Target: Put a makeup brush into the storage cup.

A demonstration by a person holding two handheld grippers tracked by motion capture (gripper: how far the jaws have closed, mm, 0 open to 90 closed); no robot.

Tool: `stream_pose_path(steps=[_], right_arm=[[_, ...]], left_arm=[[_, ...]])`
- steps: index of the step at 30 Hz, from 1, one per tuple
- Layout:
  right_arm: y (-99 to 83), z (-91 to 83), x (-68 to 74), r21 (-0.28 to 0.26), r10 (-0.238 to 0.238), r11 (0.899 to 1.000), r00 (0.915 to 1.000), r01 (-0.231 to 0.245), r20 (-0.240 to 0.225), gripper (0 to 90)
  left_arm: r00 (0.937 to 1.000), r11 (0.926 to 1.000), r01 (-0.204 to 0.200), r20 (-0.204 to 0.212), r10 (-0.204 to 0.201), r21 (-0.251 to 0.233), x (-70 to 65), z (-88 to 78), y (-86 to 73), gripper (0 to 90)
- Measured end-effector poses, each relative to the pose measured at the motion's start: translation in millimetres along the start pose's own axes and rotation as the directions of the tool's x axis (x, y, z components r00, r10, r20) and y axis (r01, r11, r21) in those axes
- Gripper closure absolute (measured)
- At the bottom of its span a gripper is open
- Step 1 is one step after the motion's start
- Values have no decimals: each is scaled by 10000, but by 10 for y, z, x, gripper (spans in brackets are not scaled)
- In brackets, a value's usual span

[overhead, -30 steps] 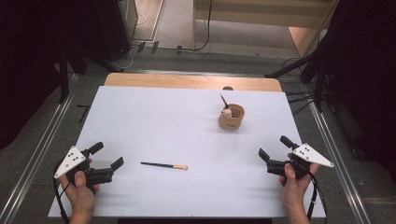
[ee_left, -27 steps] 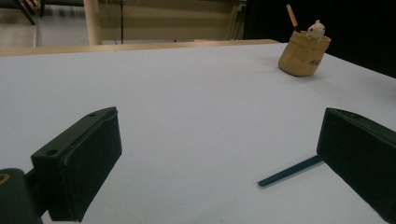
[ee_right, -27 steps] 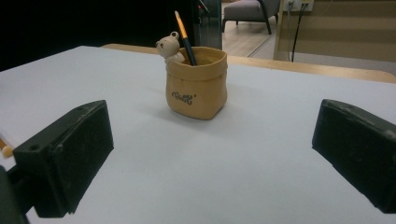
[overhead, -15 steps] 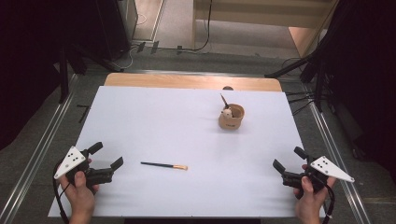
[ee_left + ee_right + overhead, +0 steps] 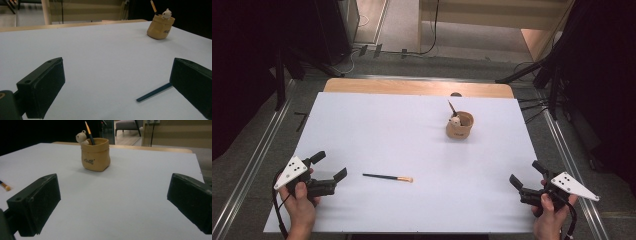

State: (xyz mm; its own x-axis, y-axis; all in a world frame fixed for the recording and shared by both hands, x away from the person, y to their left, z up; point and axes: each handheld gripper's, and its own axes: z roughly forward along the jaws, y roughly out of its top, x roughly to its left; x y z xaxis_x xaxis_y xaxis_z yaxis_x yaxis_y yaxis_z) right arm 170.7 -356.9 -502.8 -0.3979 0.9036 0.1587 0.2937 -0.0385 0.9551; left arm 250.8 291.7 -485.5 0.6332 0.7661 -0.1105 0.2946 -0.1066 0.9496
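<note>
A tan sack-shaped pot stands upright right of the table's middle, with a small bear figure on its rim and one dark pencil standing in it. A second dark pencil with an orange tip lies flat near the front. My left gripper is open at the front left, its jaws apart, the pencil lying just off its right jaw. My right gripper is open at the front right corner, facing the pot from a distance.
The white table top has a wooden strip along its far edge. Metal rails run along both sides of the table. Dark stands and cables stand on the floor behind it.
My right gripper has drawn back toward the front right corner of the table, away from the pot. The left gripper, the pencil and the pot have stayed put.
</note>
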Motion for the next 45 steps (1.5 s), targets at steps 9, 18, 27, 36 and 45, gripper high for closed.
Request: stream_pose_path(steps=[9,18,27,36,45], right_arm=[[9,8,47,126,32,9999,9999,-34,149,0],[35,58,100,213,-154,9997,9999,153,47,0],[31,61,67,252,-20,9997,10000,19,37,0],[33,58,57,226,-10,9997,10000,10,19,0],[24,64,55,319,-38,9995,10000,38,12,0]], left_arm=[[10000,10000,55,66,-55,-16,-52,14,54,2],[9972,9996,-164,731,147,227,-198,167,210,2],[9871,9971,-428,1571,324,637,-275,310,377,2],[9674,9832,-813,2503,384,1633,-359,531,411,2],[9514,9636,-1195,3049,423,2392,-433,708,458,2]])
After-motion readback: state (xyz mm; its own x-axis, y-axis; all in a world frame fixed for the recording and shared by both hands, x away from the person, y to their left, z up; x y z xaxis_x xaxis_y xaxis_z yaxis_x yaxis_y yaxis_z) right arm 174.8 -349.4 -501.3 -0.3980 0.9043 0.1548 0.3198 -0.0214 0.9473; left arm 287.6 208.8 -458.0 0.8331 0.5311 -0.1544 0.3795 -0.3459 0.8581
